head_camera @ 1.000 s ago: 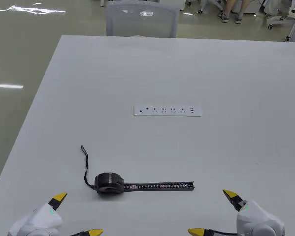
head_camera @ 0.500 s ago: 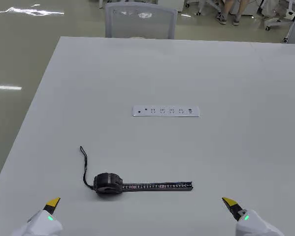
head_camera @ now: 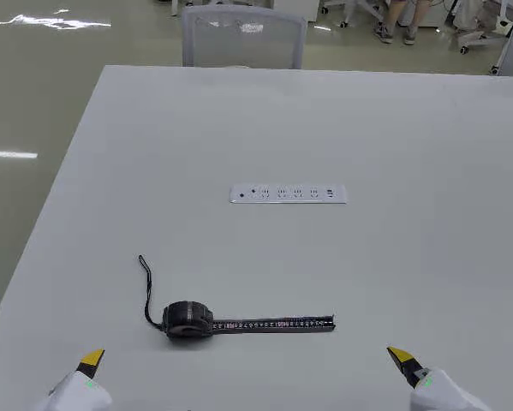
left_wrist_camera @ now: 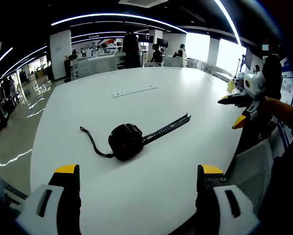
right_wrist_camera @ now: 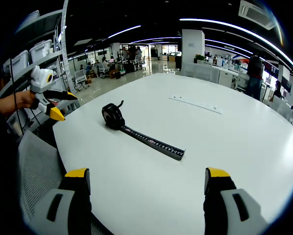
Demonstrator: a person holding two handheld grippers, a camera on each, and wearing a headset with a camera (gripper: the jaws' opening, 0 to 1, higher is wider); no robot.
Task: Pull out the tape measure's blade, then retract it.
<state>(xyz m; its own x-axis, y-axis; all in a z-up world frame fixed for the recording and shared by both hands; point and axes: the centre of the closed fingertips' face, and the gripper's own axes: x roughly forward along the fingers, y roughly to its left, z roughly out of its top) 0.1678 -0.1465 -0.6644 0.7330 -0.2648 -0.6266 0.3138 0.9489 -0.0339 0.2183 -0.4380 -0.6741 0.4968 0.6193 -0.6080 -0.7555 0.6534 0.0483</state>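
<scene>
A white table carries two things. A black tape measure lies close to the near edge, toward the left edge, with its blade drawn out flat on the surface and running parallel to the near edge toward the right. Its black wrist strap trails from the case toward the far edge. A white power strip lies flat near the middle of the table, well apart from the tape measure and also parallel to the near edge.

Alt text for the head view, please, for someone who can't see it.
A black tape measure lies on a white table, blade drawn out to the right. The left gripper and right gripper sit at the bottom edge, clear of it; a power strip lies beyond.
</scene>
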